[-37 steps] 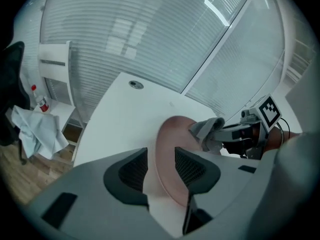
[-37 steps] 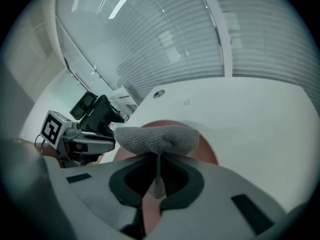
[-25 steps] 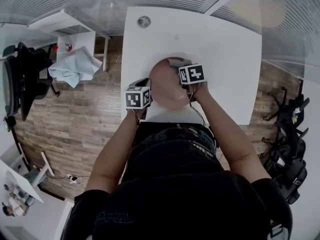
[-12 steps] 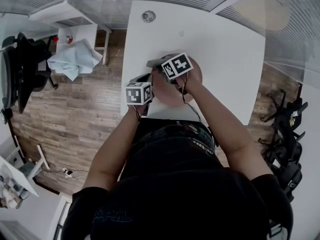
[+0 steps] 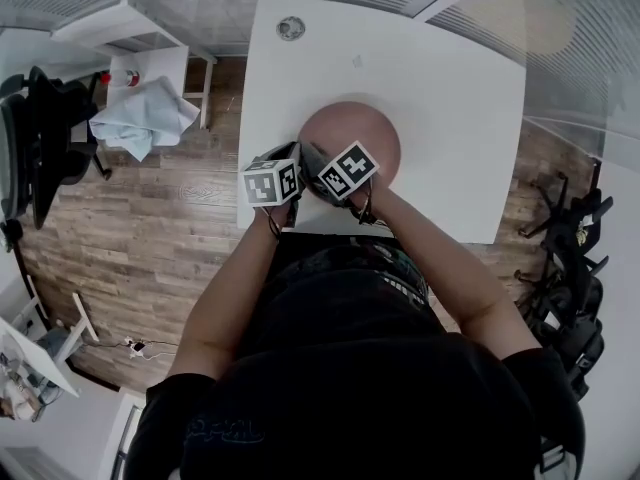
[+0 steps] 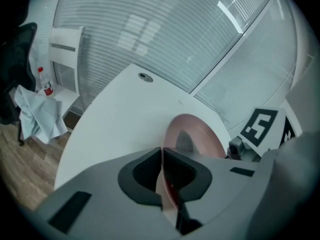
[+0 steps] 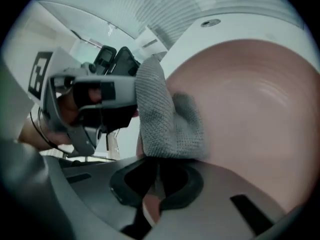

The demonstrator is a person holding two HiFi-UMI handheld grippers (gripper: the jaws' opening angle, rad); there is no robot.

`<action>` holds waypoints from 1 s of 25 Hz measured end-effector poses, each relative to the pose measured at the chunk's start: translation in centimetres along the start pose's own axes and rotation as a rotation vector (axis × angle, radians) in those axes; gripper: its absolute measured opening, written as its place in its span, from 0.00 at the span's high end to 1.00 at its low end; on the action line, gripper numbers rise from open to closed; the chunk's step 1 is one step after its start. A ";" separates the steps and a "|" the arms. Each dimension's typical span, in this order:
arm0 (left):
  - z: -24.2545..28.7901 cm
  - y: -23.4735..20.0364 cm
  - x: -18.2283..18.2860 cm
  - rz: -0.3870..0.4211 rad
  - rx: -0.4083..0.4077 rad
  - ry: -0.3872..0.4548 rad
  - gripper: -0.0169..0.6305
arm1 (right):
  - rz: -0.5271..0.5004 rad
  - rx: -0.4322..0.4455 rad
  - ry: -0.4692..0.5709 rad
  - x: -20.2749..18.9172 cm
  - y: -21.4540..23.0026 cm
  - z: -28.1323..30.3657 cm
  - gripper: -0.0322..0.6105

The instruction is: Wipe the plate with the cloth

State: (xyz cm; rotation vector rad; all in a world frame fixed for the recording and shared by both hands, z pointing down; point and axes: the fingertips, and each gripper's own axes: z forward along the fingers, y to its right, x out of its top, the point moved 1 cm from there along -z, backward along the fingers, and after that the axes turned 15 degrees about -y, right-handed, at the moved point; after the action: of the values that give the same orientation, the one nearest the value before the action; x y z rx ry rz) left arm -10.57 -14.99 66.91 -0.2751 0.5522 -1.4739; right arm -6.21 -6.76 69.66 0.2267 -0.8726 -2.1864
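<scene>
**Wiping step, mid-stroke.** I am steadying the plate (image 5: 355, 133) with the left gripper (image 6: 161, 171), whose jaws are clenching the plate's near-left rim. I cannot tell whether that rim is lifting off the table (image 5: 450, 88) or resting on it. The right gripper (image 7: 156, 178) is grasping the grey cloth (image 7: 167, 116): its jaws are pinching the lower fold and pressing the bunched upper part against the plate's inner face, close beside the left gripper's hold.

**Next move, as I am judging it.** The stroke is calling for a sweep away from the clamped rim, across the bowl toward the far and right side, with even pressure. The left grip needs to hold firm against that push. The two grippers are sitting near each other, so the cloth may snag on the left jaws if I am steering back that way.

**Edges and room.** The plate is lying near the table's near-left corner. The left gripper is working just beside the table's left edge, with the floor (image 5: 160, 228) below it. Bare tabletop is lying open beyond and to the right of the plate. A small round fitting (image 5: 290, 28) at the far-left corner is standing well apart from the wiping path.
</scene>
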 end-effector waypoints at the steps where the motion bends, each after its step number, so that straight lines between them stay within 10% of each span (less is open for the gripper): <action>1: 0.0 0.2 0.1 0.000 -0.004 0.007 0.93 | -0.005 -0.018 -0.027 -1.1 0.1 0.2 0.91; 13: 0.2 -0.1 -0.3 0.086 0.087 -0.025 0.93 | -0.034 -0.473 -0.255 -9.7 9.0 -5.8 0.90; 19: 0.5 0.1 -0.1 0.154 0.088 -0.064 0.93 | -0.141 -0.729 -0.196 -5.2 13.2 -10.2 0.90; 25: 0.3 0.2 0.2 0.153 0.087 -0.067 0.93 | -0.224 -0.780 -0.038 2.0 13.4 -11.8 0.90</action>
State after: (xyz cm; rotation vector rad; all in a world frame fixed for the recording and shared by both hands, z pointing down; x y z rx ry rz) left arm -10.25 -15.17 67.02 -0.2087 0.4445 -1.3321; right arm 5.08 -20.73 69.74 -0.1092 0.0367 -2.5677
